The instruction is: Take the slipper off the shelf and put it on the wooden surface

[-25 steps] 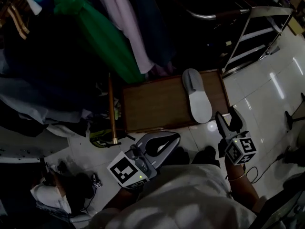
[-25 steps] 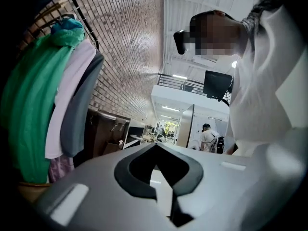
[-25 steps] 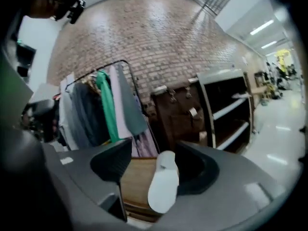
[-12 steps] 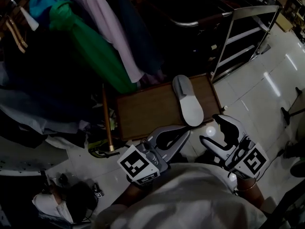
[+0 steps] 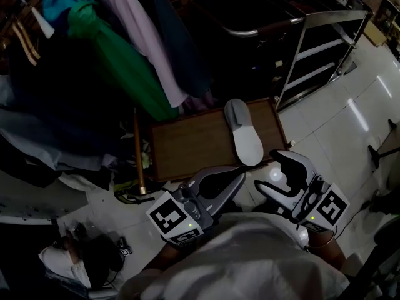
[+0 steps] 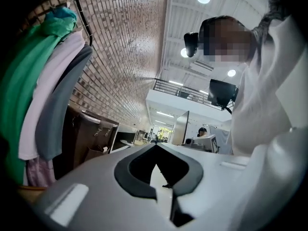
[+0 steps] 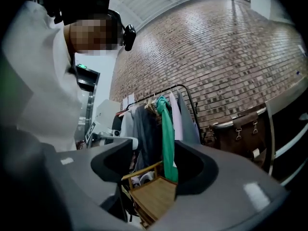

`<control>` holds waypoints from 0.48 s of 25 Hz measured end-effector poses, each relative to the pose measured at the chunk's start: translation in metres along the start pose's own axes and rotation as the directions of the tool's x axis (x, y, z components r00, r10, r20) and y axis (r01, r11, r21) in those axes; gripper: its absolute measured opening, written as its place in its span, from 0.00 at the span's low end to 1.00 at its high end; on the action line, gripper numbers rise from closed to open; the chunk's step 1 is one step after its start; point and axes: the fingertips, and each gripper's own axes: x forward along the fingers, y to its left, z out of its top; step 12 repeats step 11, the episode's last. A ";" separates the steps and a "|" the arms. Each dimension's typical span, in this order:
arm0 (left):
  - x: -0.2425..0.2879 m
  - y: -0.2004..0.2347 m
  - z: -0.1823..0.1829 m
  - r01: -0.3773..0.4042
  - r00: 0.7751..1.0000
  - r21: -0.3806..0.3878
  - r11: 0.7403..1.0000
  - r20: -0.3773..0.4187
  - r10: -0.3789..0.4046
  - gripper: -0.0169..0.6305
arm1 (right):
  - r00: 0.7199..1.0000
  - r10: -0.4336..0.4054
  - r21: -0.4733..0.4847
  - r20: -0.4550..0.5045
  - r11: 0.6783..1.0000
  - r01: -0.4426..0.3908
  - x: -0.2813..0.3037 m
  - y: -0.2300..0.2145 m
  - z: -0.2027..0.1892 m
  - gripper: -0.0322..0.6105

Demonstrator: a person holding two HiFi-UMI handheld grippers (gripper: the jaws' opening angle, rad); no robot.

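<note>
**dusty_rig:** Quick one, where's the slipper sitting?

**tilefloor77:** The grey slipper (image 5: 244, 135) is lying flat on the wooden surface (image 5: 187, 144). It's over on the right-hand part, running lengthwise from the far edge toward the near one. Nothing is touching it. Both grippers are hovering on the near side of the wood, above the white tiled floor (image 5: 350, 124).

**dusty_rig:** Are the grippers carrying anything?

**tilefloor77:** Nope. The right gripper (image 5: 269, 171) is standing with its jaws wide apart and nothing between them. In the right gripper view you're just looking through the gap at the wooden surface and the hanging clothes beyond. The left gripper (image 5: 237, 176) is sitting with its jaw tips pressed together, nothing caught in them either. The two are hanging side by side close to the person's chest, right next to each other.

**dusty_rig:** What's going on around the wood?

**tilefloor77:** A green garment (image 5: 119, 55) and a lilac shirt (image 5: 144, 36) are hanging just behind it. A wooden pole (image 5: 137, 149) is running along its left edge. A metal shelf (image 5: 319, 42) is standing off to the back right. The gripper views are also showing a brick wall (image 7: 231, 47) behind everything.
</note>
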 end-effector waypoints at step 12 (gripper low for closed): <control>-0.007 -0.007 0.013 -0.011 0.999 -0.021 1.000 0.050 0.012 0.00 | 0.999 0.027 -0.036 -0.038 0.999 -0.028 0.001 0.011 -0.005 0.45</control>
